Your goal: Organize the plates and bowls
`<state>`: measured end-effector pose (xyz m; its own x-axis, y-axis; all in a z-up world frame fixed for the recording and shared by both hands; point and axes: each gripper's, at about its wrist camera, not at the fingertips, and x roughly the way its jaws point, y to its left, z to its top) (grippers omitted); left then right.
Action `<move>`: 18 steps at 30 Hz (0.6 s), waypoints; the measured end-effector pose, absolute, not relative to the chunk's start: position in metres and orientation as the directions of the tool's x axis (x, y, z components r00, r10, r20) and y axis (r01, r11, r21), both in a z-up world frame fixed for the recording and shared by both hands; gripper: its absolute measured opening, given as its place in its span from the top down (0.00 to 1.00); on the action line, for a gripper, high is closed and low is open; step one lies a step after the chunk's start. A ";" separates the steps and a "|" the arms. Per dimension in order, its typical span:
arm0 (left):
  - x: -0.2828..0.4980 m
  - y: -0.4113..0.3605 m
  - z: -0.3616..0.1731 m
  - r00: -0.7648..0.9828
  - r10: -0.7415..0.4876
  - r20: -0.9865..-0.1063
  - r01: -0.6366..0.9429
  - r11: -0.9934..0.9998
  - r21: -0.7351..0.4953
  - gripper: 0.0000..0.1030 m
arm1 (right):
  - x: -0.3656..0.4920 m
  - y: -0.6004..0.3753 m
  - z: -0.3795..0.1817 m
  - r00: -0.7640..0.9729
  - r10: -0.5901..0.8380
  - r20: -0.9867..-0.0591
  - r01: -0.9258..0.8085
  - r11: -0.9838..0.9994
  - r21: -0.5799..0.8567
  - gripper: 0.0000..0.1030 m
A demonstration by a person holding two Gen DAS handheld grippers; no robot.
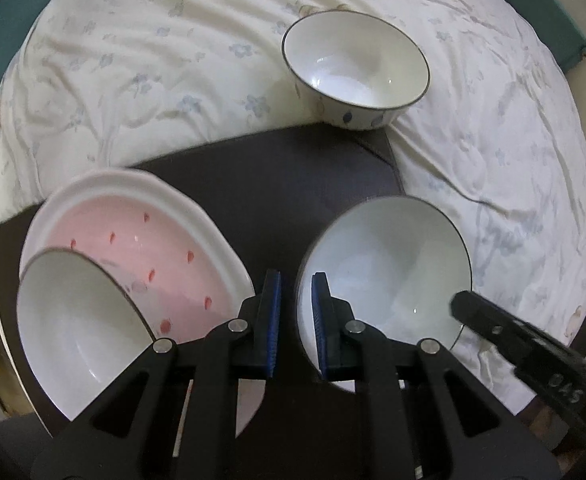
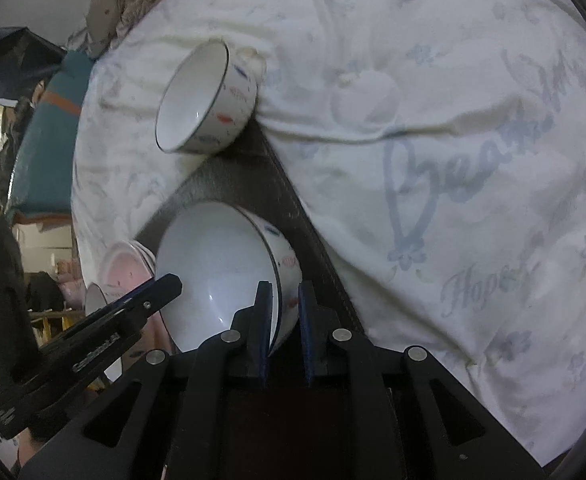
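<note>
Three bowls here, all white with a dark rim: the far bowl [image 1: 356, 70] sits at the edge of a dark mat [image 1: 253, 168] on the flowery bedsheet [image 1: 133, 60], the left bowl [image 1: 79, 324] rests on a pink plate [image 1: 149, 256], and the near bowl [image 1: 385, 280] is tilted up off the mat. Right gripper [image 2: 285, 322] has its jaws pinched on that near bowl's rim, wall between the blue pads. Left gripper [image 1: 296, 322] is just left of it, jaws narrow, one inside its rim, can't tell if they're gripping
</note>
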<state>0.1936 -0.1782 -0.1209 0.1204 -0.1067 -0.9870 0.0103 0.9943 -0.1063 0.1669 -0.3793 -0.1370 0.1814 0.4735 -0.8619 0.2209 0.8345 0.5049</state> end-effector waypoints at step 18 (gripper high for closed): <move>0.200 -0.206 -0.127 0.080 -0.077 -0.994 0.117 0.991 -0.067 0.93 | 0.175 -0.369 -0.130 0.206 0.404 -0.891 0.145 0.888 0.436 0.91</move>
